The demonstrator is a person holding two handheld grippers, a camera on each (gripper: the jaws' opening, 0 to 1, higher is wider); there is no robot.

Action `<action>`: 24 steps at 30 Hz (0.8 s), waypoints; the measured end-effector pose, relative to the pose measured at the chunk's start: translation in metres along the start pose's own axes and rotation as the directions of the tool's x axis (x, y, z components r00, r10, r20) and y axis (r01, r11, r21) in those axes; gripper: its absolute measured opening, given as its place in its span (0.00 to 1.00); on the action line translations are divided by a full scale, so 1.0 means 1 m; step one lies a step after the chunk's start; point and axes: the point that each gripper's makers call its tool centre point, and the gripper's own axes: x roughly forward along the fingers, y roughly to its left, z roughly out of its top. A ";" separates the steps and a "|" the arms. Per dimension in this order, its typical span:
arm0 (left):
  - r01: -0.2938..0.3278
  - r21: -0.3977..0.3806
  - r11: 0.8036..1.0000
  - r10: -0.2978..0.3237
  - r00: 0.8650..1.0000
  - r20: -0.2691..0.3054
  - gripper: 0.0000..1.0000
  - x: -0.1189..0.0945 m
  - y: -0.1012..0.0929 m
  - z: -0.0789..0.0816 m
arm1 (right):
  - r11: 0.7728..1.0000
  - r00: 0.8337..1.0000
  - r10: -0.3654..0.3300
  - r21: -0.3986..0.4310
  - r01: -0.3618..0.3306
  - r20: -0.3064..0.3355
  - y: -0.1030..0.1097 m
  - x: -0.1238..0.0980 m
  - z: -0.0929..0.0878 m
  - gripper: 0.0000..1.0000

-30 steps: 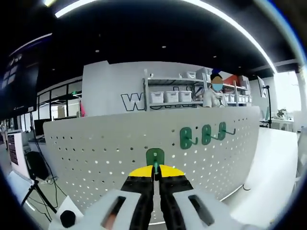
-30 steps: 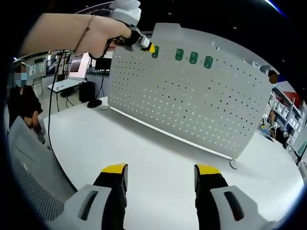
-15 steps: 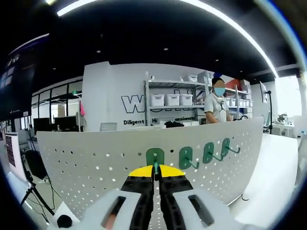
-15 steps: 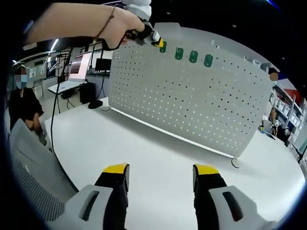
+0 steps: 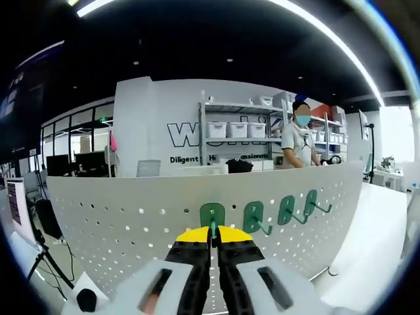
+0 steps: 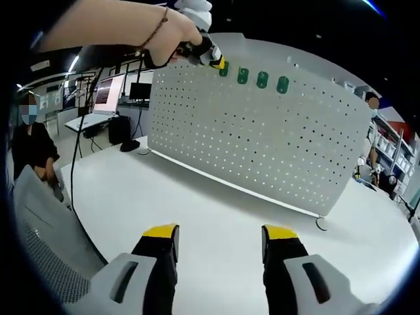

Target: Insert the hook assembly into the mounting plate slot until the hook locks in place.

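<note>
A green hook point(image 5: 212, 215) is pinched between the closed fingers of the left gripper point(image 5: 212, 237), raised by an outstretched hand point(image 6: 164, 39) to the pegboard's point(image 6: 262, 138) top edge; the right gripper point(image 6: 218, 231) is held wide above the worktop point(image 6: 197, 210).

Beyond the far edge of my bench point(image 6: 216, 216), a metal shelving rack point(image 5: 243, 134) stands against a white wall point(image 5: 157, 131) with dark lettering; white storage bins point(image 5: 236, 130) sit in a row on one of its shelves. A person in a pale top point(image 5: 299, 141) stands just beside the rack. Off the bench's left edge, a mesh-backed chair point(image 6: 46, 243) stands near, a seated person in dark clothes point(image 6: 29, 147) is behind it, and further back a desk point(image 6: 88, 118) carries monitors point(image 6: 108, 92). A black tripod point(image 5: 49, 262) stands on the floor.
</note>
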 end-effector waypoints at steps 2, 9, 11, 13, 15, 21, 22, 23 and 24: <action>0.000 -0.002 1.000 0.000 1.000 -0.007 0.02 0.000 0.000 -0.001 | 1.000 1.000 -0.010 0.002 0.010 0.004 -0.003 -0.001 0.000 0.48; -0.016 -0.007 1.000 0.016 0.999 -0.035 0.02 0.002 0.004 -0.001 | 1.000 0.999 -0.028 0.009 0.028 0.015 -0.008 -0.003 0.002 0.48; -0.015 -0.002 1.000 0.015 0.999 -0.038 0.02 0.002 0.003 0.001 | 1.000 0.999 -0.030 0.009 0.030 0.017 -0.008 -0.003 0.002 0.48; -0.016 0.003 1.000 0.016 0.999 -0.040 0.02 0.001 0.002 0.003 | 0.999 0.999 -0.032 0.010 0.032 0.027 -0.009 -0.004 0.004 0.48; -0.022 -0.002 1.000 0.022 0.999 -0.043 0.02 0.001 0.004 0.003 | 0.999 0.999 -0.030 0.012 0.030 0.027 -0.009 -0.004 0.004 0.48; -0.032 -0.005 0.999 0.031 0.997 -0.066 0.02 0.002 0.006 0.002 | 1.000 0.999 -0.027 0.012 0.026 0.023 -0.008 -0.004 0.003 0.47; -0.033 0.001 0.999 0.033 0.997 -0.066 0.02 0.003 0.005 0.003 | 1.000 0.999 -0.026 0.012 0.026 0.023 -0.008 -0.004 0.002 0.47; -0.033 0.007 0.999 0.033 0.997 -0.065 0.02 0.004 0.003 0.004 | 1.000 0.999 -0.026 0.012 0.025 0.023 -0.008 -0.004 0.003 0.47; -0.031 0.001 1.000 0.031 0.997 -0.066 0.02 0.004 0.003 0.004 | 1.000 0.999 -0.024 0.011 0.024 0.023 -0.008 -0.004 0.002 0.47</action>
